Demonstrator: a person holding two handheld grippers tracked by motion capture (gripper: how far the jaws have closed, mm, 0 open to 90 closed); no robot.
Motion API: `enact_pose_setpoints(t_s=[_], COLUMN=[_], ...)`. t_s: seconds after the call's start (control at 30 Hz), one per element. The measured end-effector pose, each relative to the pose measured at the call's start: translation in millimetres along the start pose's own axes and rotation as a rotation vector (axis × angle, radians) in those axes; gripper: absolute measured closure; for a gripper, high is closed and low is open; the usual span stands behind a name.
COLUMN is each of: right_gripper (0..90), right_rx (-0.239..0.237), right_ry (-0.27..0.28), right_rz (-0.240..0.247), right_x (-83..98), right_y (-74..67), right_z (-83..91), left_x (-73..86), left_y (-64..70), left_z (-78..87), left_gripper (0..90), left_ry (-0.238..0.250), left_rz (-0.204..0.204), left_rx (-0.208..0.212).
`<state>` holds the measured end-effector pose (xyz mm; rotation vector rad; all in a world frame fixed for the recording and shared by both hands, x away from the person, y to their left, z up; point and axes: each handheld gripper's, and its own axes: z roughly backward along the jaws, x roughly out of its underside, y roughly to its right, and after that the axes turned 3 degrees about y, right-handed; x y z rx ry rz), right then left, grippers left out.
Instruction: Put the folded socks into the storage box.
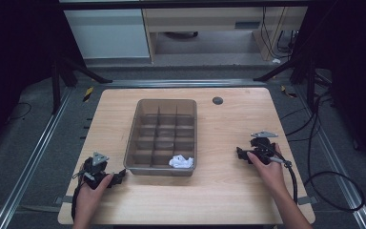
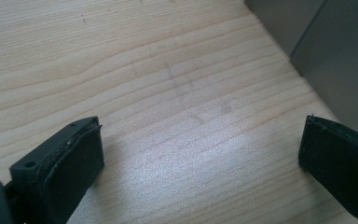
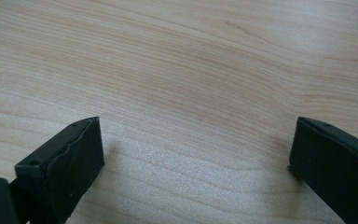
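Both the left gripper [image 1: 119, 177] and right gripper [image 1: 238, 153] rest wide open and empty on the surface [image 1: 228, 191], with the crumpled white item [image 1: 181, 162] in the divided bin's [image 1: 136, 133] near corner compartment between them, so I'd lift clear of the wall before reaching in

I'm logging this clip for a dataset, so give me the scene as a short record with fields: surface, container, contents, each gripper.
surface: wooden table
container: translucent grey divided bin, mid-table, between the two hands
contents: crumpled white item in the near right compartment; other compartments look empty
left gripper: open, nothing between the jaws, low over the table beside the bin's near left corner
right gripper: open, nothing between the jaws, over bare wood to the right of the bin
other: dark round grommet near the far edge
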<state>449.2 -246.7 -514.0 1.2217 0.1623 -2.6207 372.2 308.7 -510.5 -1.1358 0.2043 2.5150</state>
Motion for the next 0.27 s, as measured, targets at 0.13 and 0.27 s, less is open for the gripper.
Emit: enact_pose_setpoints(t_s=[0.13, 0.27], right_gripper=[2.8, 2.7], right_rx=[0.024, 0.028], right_ry=[0.001, 0.000], right_rz=[-0.019, -0.024], right_x=[1.7, 3.0], right_y=[-3.8, -5.9], right_z=[1.9, 3.4], left_x=[0.0, 0.0], left_y=[0.0, 0.0], left_z=[-0.1, -0.1], left_gripper=[0.0, 0.0], left_ry=[0.001, 0.000], left_rz=[0.000, 0.000], left_rx=[0.000, 0.000])
